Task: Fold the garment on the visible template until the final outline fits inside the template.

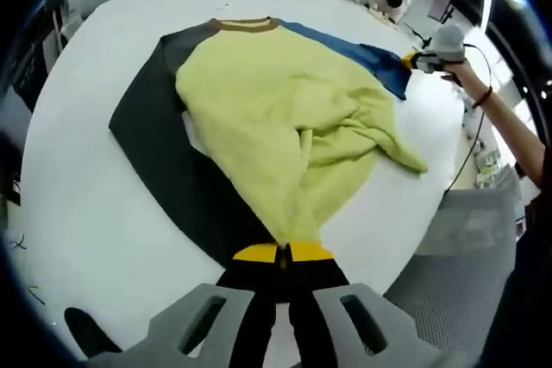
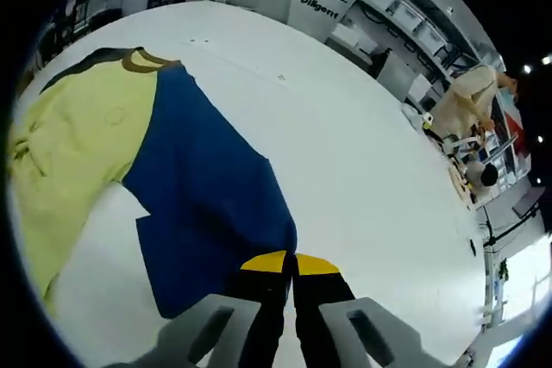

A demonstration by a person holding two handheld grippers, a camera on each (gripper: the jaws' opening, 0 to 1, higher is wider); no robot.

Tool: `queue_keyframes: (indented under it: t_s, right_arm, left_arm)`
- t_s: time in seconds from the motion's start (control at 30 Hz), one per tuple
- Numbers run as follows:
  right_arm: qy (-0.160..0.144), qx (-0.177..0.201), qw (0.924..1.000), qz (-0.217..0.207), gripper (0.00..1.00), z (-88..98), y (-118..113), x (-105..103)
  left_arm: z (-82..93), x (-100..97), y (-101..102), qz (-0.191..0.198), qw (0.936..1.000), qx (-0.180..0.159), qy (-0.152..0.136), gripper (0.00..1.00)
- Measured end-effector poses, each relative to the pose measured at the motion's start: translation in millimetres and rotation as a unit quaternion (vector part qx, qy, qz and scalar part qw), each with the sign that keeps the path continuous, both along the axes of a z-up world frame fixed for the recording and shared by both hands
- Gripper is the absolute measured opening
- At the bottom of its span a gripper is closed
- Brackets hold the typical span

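Observation:
A yellow garment (image 1: 276, 109) with a brown collar (image 1: 246, 25) lies spread on the white table (image 1: 95, 204). A dark grey panel (image 1: 164, 152) lies along and under its left side; whether that is a sleeve or a template I cannot tell. A blue sleeve (image 1: 366, 58) runs off to the right. My left gripper (image 1: 282, 253) is shut on the yellow hem at the near edge. My right gripper (image 1: 421, 60), held by a hand (image 1: 461, 71), grips the sleeve's end. In the right gripper view, my right gripper (image 2: 289, 263) is shut on the blue sleeve (image 2: 207, 204), with the yellow body (image 2: 73, 144) at left.
The white table (image 2: 362, 178) is wide and rounded, and its edge curves close on the right. A grey chair back (image 1: 470, 239) stands beside the table at lower right. Shelves and a person (image 2: 470, 101) are far behind the table.

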State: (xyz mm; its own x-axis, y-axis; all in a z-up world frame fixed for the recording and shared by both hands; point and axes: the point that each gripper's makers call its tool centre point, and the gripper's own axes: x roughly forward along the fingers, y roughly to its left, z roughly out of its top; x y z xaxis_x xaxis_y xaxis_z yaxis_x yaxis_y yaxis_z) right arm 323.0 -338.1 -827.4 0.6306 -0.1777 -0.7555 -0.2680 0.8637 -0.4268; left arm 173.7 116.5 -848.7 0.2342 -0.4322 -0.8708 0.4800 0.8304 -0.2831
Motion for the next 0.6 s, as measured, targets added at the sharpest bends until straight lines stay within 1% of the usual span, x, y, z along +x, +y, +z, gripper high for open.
queue_keyframes:
  t_s: [0.17,0.23,0.33,0.6]
  right_arm:
    - [0.002,-0.001,0.9999,-0.014,0.0,-3.1,-6.8,2.9]
    - [0.002,0.0,0.9998,-0.019,0.0,-3.8,-9.7,4.6]
    - [0.011,-0.003,0.9997,-0.024,0.0,-6.7,-14.3,4.5]
    - [0.01,0.0,0.9995,-0.031,0.0,-9.7,-19.5,9.4]
  left_arm:
    - [0.3,-1.6,4.5,0.002,1.0,-0.001,0.008,0.02]
    - [-1.7,-2.4,9.8,-0.001,0.9999,0.006,0.012,0.02]
    - [-4.4,-3.1,18.6,-0.003,0.9997,0.018,0.018,0.02]
    - [-7.5,-6.9,25.2,-0.002,0.9994,0.02,0.029,0.02]
